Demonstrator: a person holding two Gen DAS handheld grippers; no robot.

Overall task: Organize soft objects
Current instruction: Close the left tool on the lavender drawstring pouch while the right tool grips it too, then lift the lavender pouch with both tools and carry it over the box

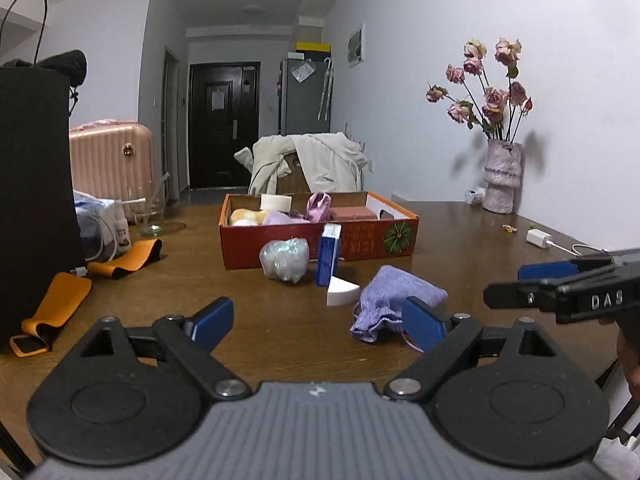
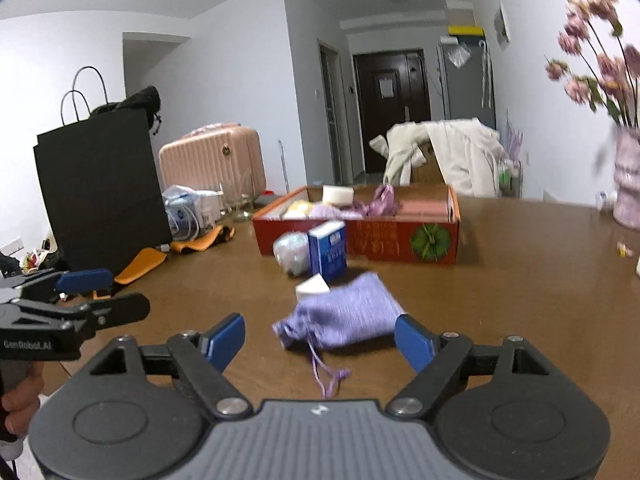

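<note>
So the purple knit pouch [image 2: 344, 316] lies flat on the worktop [image 2: 500, 300], dead ahead at 12 o'clock of the right claw [image 2: 320, 340], long axis running roughly 8 to 2, drawstring trailing toward the camera. Right claw looks nearer; for the left claw [image 1: 316, 322] it sits around 1 o'clock. Both claws are spread wide, gripping nothing. Soft ribbed fabric, floppy. The red cardboard box [image 2: 360, 240] waits beyond.

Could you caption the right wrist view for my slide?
Open right gripper faces a purple pouch on the table, red box behind.
</note>
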